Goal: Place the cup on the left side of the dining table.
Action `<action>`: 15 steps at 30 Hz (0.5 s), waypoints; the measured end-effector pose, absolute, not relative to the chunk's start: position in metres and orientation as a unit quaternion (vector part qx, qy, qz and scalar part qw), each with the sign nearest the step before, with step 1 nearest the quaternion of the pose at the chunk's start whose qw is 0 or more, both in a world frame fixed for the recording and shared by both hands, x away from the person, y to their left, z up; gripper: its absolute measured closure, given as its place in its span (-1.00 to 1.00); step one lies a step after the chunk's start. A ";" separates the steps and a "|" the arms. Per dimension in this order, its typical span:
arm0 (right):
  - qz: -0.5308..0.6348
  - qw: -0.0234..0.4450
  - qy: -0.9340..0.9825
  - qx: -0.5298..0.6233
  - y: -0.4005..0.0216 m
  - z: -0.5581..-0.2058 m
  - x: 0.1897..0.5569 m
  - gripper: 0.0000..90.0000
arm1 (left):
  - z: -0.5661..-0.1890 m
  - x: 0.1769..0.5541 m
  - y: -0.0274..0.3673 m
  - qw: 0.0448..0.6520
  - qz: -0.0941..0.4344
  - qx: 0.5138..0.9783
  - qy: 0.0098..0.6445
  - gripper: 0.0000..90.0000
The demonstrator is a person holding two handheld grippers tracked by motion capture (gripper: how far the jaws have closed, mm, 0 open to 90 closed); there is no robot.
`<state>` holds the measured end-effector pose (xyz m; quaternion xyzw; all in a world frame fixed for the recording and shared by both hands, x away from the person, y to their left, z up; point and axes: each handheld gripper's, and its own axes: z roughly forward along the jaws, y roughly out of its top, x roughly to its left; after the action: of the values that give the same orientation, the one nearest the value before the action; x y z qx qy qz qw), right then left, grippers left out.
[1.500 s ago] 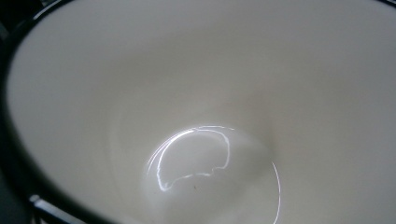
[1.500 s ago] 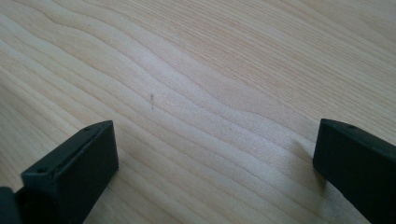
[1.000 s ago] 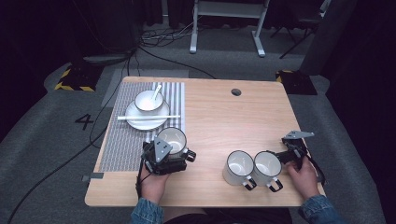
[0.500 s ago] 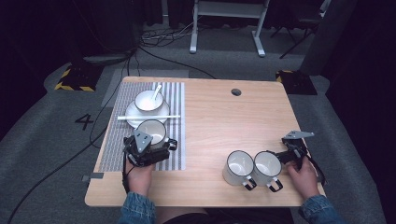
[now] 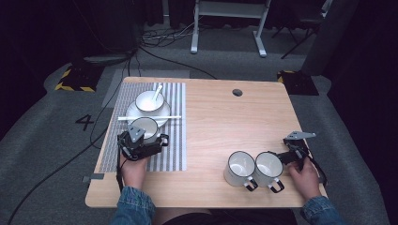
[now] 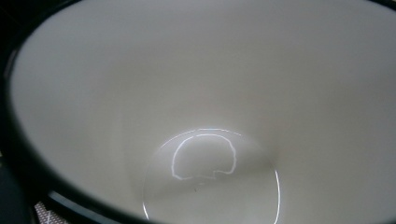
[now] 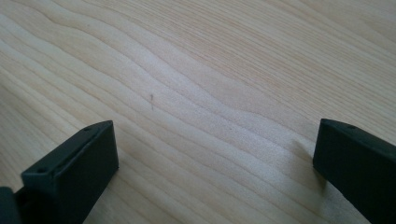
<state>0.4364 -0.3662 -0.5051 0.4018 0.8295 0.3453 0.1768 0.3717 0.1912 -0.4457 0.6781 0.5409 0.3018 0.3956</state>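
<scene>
My left gripper (image 5: 141, 144) is shut on a white mug with a dark rim (image 5: 143, 127) and holds it over the striped placemat (image 5: 174, 140), just in front of the plate (image 5: 133, 112). The left gripper view looks straight into the mug's empty white inside (image 6: 210, 107). Two more white mugs (image 5: 241, 167) (image 5: 267, 167) stand side by side at the front right, handles toward the table's front edge. My right gripper (image 5: 289, 156) (image 7: 215, 154) rests low over bare wood just right of them, jaws wide open with nothing between them.
On the plate sits a white bowl (image 5: 150, 101) with a spoon in it, and a white stick (image 5: 150, 117) lies across the plate's near rim. The wooden table (image 5: 220, 122) has a cable hole (image 5: 237, 92) at the back. Cables and a stand are on the floor beyond.
My left gripper has carried the mug leftward and away from the person, from the placemat's right edge to just in front of the plate. The right gripper has stayed put.
</scene>
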 end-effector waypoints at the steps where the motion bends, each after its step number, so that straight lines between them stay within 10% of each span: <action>1: 0.345 0.177 0.830 0.402 -0.366 -0.505 0.436 -0.99 | -0.447 0.374 0.192 0.392 0.299 0.680 0.542 -0.93; 15: 0.345 0.177 0.830 0.402 -0.366 -0.505 0.436 -0.99 | -0.466 0.395 0.195 0.353 0.267 0.704 0.555 -0.93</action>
<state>0.4364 -0.3662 -0.5050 0.4021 0.8296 0.3448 0.1765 0.3952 0.1954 -0.4662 0.7040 0.5552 0.2674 0.3530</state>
